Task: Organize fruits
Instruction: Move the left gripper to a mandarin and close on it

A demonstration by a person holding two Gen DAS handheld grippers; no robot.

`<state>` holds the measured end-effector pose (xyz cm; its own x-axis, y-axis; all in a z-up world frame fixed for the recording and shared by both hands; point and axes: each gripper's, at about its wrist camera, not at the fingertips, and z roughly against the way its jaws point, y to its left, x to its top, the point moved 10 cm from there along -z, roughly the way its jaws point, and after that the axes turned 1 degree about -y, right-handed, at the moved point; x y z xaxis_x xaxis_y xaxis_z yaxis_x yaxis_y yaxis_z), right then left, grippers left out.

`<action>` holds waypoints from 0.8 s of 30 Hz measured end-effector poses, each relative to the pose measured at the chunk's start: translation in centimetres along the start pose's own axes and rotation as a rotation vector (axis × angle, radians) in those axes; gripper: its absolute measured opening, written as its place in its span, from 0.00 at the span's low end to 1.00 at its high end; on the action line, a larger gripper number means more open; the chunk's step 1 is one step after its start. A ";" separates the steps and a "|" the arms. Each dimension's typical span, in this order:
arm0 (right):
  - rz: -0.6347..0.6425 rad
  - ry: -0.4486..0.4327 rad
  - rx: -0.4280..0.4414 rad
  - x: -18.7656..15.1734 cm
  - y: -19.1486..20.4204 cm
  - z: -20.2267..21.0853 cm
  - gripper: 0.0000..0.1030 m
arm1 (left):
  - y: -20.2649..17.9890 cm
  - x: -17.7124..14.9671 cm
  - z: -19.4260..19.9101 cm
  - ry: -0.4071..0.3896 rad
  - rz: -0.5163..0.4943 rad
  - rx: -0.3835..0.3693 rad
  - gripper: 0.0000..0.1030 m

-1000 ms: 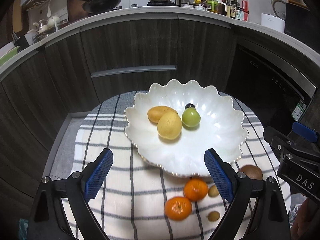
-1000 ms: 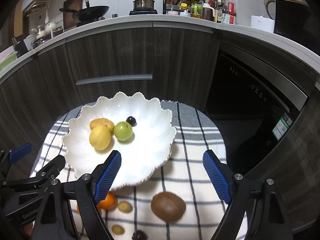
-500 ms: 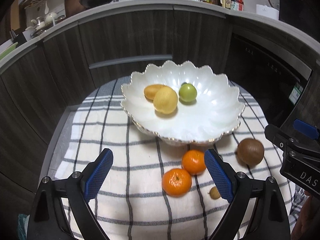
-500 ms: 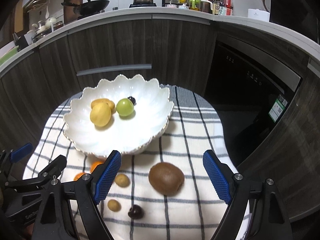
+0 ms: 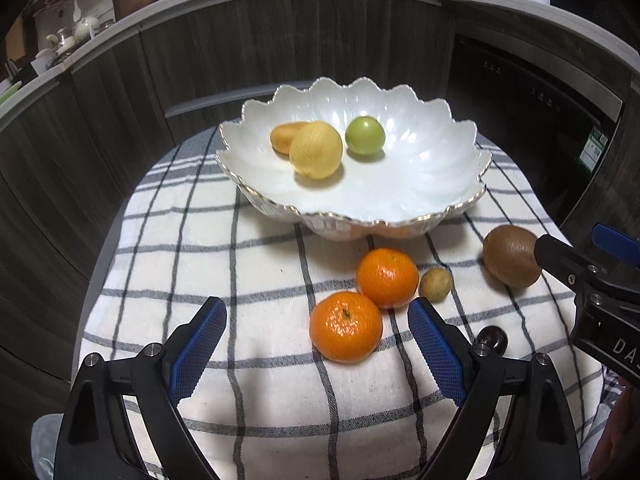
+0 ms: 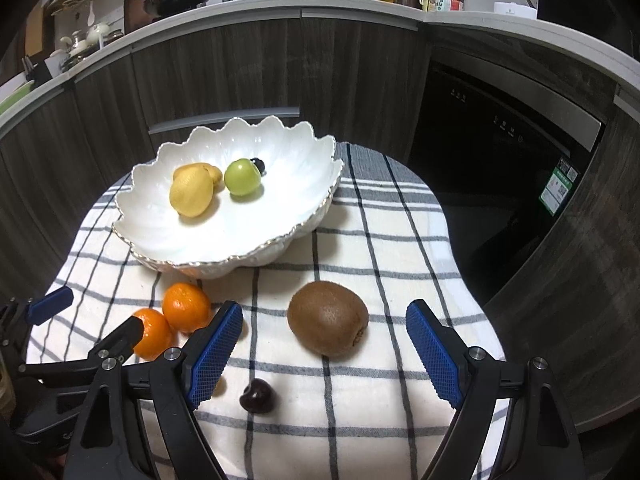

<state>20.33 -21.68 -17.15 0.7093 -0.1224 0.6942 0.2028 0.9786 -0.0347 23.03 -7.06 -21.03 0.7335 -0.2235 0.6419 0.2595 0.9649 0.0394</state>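
Both claws, left claw [image 5: 316,344] and right claw [image 6: 324,352], are gaping wide, gripping nothing (kiwi [image 6: 328,324] lying between the right's fingers).

A small round table is covered by a cream cloth with dark grey check lines [image 6: 400,240]. On the far part of the cloth sits a big white bowl with a wavy gold rim [image 6: 320,204]. Near it on the cloth lie two round orange tangerines [image 5: 346,326] touching each other on the left, a small tan fruit [image 5: 435,284] just beside them, a fuzzy brown kiwi [image 6: 328,324] to the right, and a dark red cherry [image 6: 258,396] at the near edge.
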 end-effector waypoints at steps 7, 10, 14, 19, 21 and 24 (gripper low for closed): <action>-0.004 0.024 -0.004 -1.2 -0.2 -1.1 0.82 | -0.5 -1.1 -1.7 0.039 -0.017 -0.001 0.88; -0.005 0.037 -0.004 -1.6 -0.2 -1.7 0.82 | -0.6 -1.6 -2.5 0.056 -0.023 0.001 0.83; -0.004 0.052 -0.006 -2.0 -0.3 -2.4 0.82 | -0.8 -1.9 -3.2 0.066 -0.033 0.001 0.76; -0.006 0.067 -0.009 -2.3 -0.4 -3.1 0.82 | -1.3 -2.3 -4.0 0.085 -0.040 -0.018 0.64; -0.006 0.071 -0.013 -2.5 -0.5 -3.2 0.82 | -1.4 -2.5 -4.3 0.091 -0.042 -0.017 0.62; -0.006 0.077 -0.018 -2.6 -0.6 -3.4 0.82 | -1.5 -2.5 -4.5 0.083 -0.039 -0.024 0.59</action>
<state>20.65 -22.51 -21.40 0.7576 -0.1414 0.6372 0.2191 0.9747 -0.0441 23.61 -8.57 -26.16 0.7717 -0.2720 0.5749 0.3028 0.9520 0.0440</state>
